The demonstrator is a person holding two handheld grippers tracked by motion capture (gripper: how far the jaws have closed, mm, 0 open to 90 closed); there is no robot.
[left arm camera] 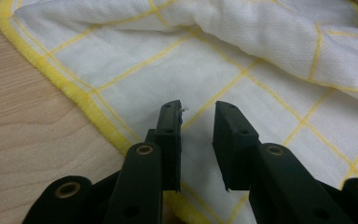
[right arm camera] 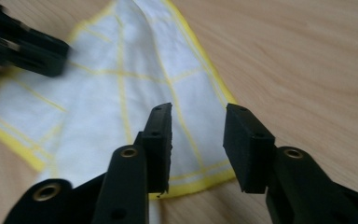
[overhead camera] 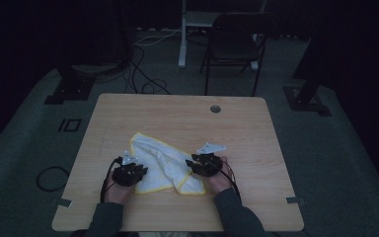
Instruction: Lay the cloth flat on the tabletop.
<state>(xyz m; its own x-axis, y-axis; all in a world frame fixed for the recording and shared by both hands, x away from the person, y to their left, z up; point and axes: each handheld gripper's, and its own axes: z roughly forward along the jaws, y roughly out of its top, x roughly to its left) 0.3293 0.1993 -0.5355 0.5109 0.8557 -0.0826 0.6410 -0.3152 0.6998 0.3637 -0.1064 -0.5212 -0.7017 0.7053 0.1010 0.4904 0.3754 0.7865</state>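
One cloth (overhead camera: 160, 165), white w/ yellow grid + yellow hem, lies crumpled on the table (overhead camera: 177, 118), near-centre toward the person's side. It's bunched in a ridge along the middle; flat at lower left and at lower right corner.

Two grippers, one per hand. Left gripper (left arm camera: 197, 121): jaws apart, nothing between them, over the cloth's flat part just inside its left hem. Right gripper (right arm camera: 198, 123): jaws apart too, empty, above the cloth's near right corner, hem running under the gap. Left gripper's jaw shows blurred at top left of the right gripper view.

Table edges: cloth well clear of all four. Bare wood on far half, plus both sides. One round hole (overhead camera: 215, 108) near far edge. One chair (overhead camera: 234, 42) beyond the table; cables on floor.
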